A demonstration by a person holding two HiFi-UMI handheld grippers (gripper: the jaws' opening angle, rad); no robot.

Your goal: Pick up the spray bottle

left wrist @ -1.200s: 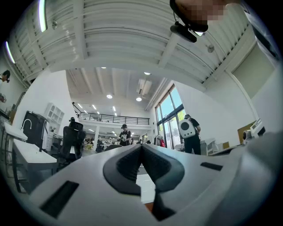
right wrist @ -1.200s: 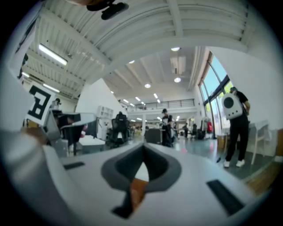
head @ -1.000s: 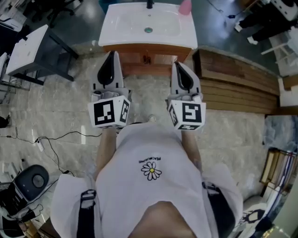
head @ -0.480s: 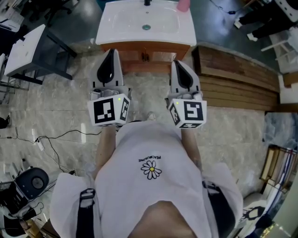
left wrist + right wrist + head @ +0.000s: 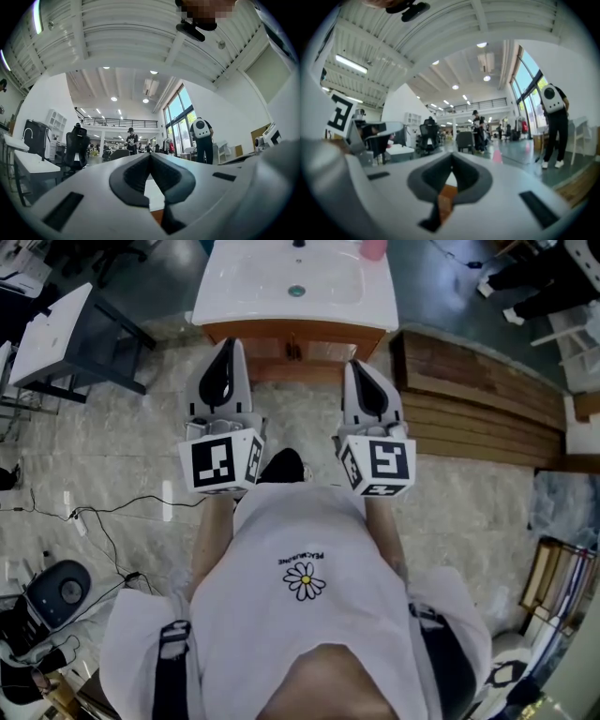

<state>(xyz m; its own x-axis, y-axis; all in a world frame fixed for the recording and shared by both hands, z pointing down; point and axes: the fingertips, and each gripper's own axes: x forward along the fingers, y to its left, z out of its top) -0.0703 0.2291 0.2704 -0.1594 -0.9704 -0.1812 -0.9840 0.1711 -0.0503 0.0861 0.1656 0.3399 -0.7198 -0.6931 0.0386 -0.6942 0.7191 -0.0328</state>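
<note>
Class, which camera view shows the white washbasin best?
The head view: the washbasin shows from above, nearly whole, with its drain. Both gripper views look out level across the room and show at most a pale and brown sliver of it, low at the centre.

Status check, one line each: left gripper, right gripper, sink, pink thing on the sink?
left gripper: shut, empty, pointing toward the sink, short of it.
right gripper: shut, empty, level with the left one.
sink: basin holds nothing.
pink bottle: sits on the sink's far right corner, cut off by the frame edge, untouched.
</note>
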